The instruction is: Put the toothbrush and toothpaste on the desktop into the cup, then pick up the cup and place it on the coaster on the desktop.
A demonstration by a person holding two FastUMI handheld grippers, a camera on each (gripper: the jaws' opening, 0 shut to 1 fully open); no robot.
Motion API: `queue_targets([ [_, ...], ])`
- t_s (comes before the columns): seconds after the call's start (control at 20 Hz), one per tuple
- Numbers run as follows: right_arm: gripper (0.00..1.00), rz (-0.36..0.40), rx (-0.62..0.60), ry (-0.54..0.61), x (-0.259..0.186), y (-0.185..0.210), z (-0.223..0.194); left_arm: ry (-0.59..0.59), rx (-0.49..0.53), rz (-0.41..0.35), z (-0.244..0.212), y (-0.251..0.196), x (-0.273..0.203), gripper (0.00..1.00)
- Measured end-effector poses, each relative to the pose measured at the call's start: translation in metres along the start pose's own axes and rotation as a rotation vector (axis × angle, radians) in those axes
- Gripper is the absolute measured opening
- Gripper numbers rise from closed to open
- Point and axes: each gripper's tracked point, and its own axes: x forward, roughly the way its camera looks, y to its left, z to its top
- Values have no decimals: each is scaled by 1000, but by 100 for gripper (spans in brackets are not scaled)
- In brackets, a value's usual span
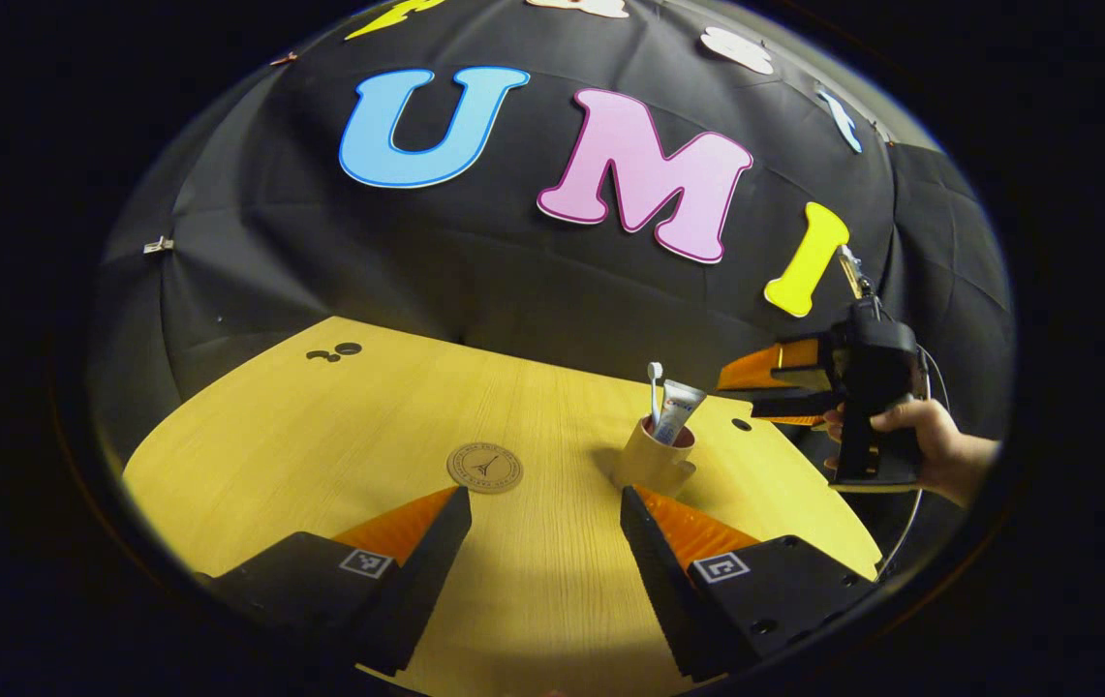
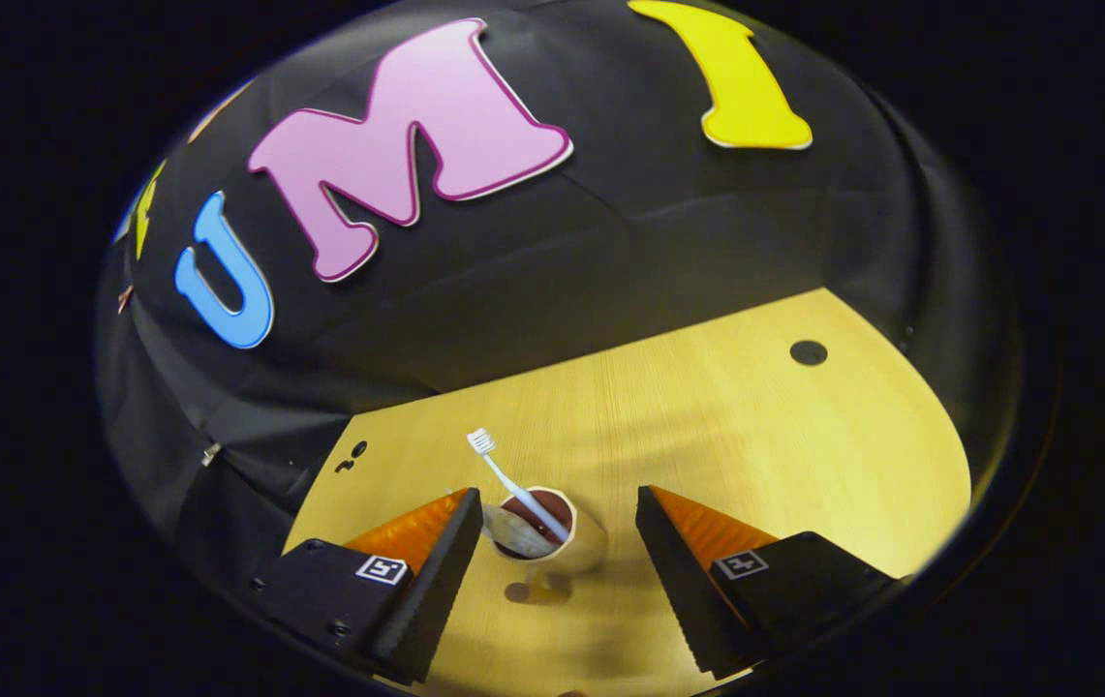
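Note:
A tan cup (image 1: pixel 649 460) stands upright on the wooden desktop (image 1: pixel 339 426), holding a white toothbrush (image 1: pixel 654 389) and a white toothpaste tube (image 1: pixel 679 410). A round brown coaster (image 1: pixel 484 468) lies on the desktop left of the cup. My left gripper (image 1: pixel 546 503) is open, low over the desk, with the cup just beyond its right finger. In the right gripper view, my right gripper (image 2: pixel 560 503) is open above the cup (image 2: pixel 562 542), where the toothbrush (image 2: pixel 513 480) leans out and the toothpaste (image 2: pixel 513 530) lies inside. The right gripper (image 1: pixel 755 387), held by a hand (image 1: pixel 930 440), hovers right of the cup.
A dark round hole (image 2: pixel 808 352) marks the desktop at the far right, and small dark holes (image 1: pixel 334 352) sit at its far left corner. The black cloth wall (image 1: pixel 513 261) closes off the back. The desk edge runs close behind the cup.

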Motion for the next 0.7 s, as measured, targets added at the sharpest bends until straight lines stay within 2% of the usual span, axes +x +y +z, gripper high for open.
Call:
queue_targets([
  [0.3,98,-116,27,232,4,-11,-44,34,68,-55,8,-14,-19,96],
  [0.45,97,-191,0,303,3,-19,-61,59,70,-81,6,-19,-27,96],
  [0.7,96,-265,-12,441,24,-10,-97,137,82,-90,-7,-17,-42,97],
])
